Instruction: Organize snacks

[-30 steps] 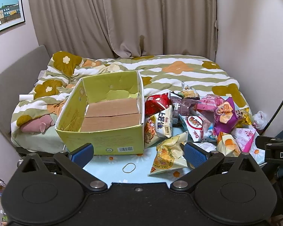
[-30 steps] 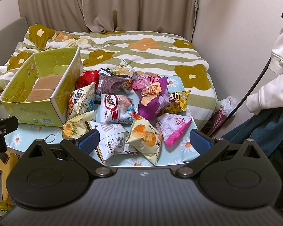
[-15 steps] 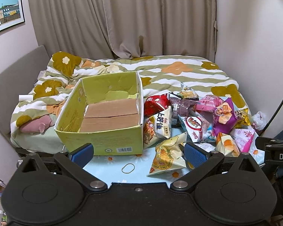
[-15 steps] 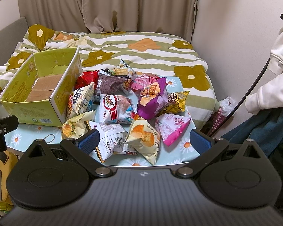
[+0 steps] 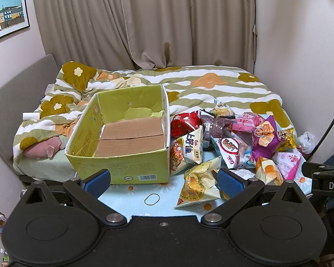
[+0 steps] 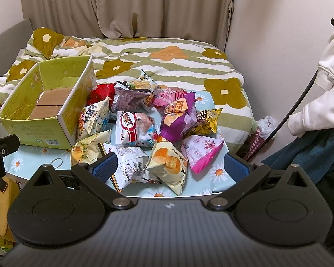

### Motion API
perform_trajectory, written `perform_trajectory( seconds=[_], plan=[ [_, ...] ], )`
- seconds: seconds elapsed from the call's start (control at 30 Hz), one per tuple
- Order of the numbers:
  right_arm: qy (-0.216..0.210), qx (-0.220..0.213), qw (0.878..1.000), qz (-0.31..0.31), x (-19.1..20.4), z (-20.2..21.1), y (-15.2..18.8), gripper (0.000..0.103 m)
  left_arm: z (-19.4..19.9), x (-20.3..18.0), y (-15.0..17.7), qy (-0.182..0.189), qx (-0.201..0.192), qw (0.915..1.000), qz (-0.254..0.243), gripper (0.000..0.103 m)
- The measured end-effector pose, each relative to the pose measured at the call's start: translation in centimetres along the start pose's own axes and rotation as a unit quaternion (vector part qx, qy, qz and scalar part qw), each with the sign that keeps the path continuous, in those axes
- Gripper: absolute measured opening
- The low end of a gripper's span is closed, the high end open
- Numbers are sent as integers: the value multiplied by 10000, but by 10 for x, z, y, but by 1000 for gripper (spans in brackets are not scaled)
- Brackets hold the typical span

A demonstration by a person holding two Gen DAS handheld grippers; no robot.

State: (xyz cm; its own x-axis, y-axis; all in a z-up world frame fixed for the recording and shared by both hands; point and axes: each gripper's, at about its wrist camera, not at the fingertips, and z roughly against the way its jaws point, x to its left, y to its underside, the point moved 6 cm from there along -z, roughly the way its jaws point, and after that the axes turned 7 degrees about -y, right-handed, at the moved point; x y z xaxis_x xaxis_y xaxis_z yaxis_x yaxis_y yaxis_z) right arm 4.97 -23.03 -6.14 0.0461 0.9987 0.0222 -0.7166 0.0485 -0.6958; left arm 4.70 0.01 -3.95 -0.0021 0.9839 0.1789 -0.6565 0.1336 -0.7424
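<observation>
Step in hand, by judgement: pre-grasp; left gripper [image 5: 163, 179] and right gripper [image 6: 169, 166] empty, jaws spread; snack bags [image 6: 151, 120] piled at 3 o'clock of empty box [image 5: 127, 133]; next: pinch nearest bag.

Each gripper is matte black plastic. The left gripper [image 5: 163, 181] has two blue ribbed pads [image 5: 98, 179] on angled black links pinned by silver screws [image 5: 113, 217], above two round recessed discs. The right gripper [image 6: 170, 165] is built alike. The person wears a cream sleeve [image 6: 322, 84] and dark teal trousers [image 6: 309, 153]; a black cable [image 6: 300, 98] runs beside.
</observation>
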Motion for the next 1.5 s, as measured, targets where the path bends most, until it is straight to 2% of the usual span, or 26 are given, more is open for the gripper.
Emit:
perform_trajectory(
  seconds=[1.33, 1.5],
  plan=[
    [-42, 51, 10000, -25, 3, -4, 1, 103, -8, 11, 7, -84, 96, 9999, -29, 103],
    [-137, 112, 9998, -38, 9, -15, 7, 103, -19, 9, 6, 39, 226, 9997, -41, 103]
  ],
)
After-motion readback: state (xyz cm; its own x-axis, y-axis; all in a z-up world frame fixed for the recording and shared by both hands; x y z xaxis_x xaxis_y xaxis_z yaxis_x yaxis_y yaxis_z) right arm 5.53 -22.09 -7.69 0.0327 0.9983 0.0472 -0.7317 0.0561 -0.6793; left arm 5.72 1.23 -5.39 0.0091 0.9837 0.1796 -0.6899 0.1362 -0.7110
